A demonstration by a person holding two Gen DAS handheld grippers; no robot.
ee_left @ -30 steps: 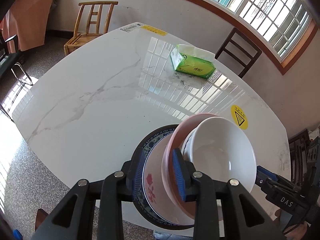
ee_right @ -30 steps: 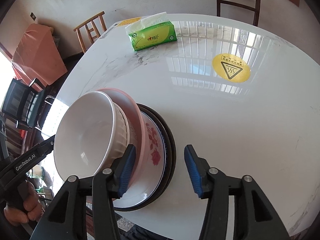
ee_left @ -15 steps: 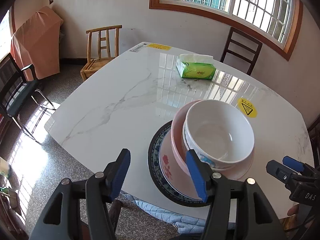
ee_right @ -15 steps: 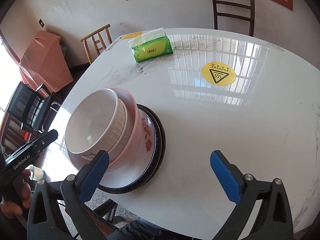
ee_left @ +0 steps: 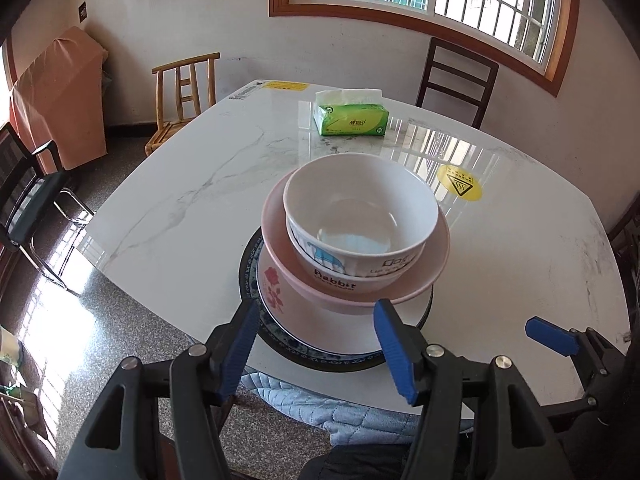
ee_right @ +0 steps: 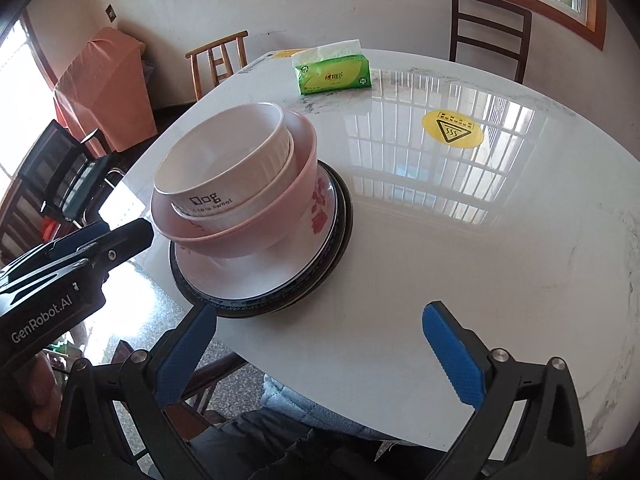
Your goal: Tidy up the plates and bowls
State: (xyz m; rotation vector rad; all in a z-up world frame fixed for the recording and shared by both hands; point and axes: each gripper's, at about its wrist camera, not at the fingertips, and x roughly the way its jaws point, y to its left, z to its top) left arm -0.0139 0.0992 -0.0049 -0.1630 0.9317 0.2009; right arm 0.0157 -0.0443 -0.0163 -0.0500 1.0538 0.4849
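A stack stands near the front edge of the white marble table (ee_left: 192,200). A white bowl (ee_left: 360,220) sits in a pink bowl (ee_left: 432,272), on a white flowered plate (ee_left: 276,292), on a dark blue-rimmed plate (ee_left: 248,264). The stack also shows in the right wrist view: white bowl (ee_right: 224,160), pink bowl (ee_right: 248,232), flowered plate (ee_right: 256,276). My left gripper (ee_left: 316,348) is open and empty, just in front of the stack. My right gripper (ee_right: 320,352) is open and empty, right of the stack. The left gripper also shows in the right wrist view (ee_right: 100,248).
A green tissue pack (ee_left: 350,118) lies at the far side of the table. A yellow warning sticker (ee_left: 460,188) marks the right part. Chairs (ee_left: 188,92) stand around the table. An orange covered box (ee_left: 60,100) stands by the left wall.
Both grippers opened, let go of the pink bowl's rim and pulled back from the stack. The bowls now rest level on the plates.
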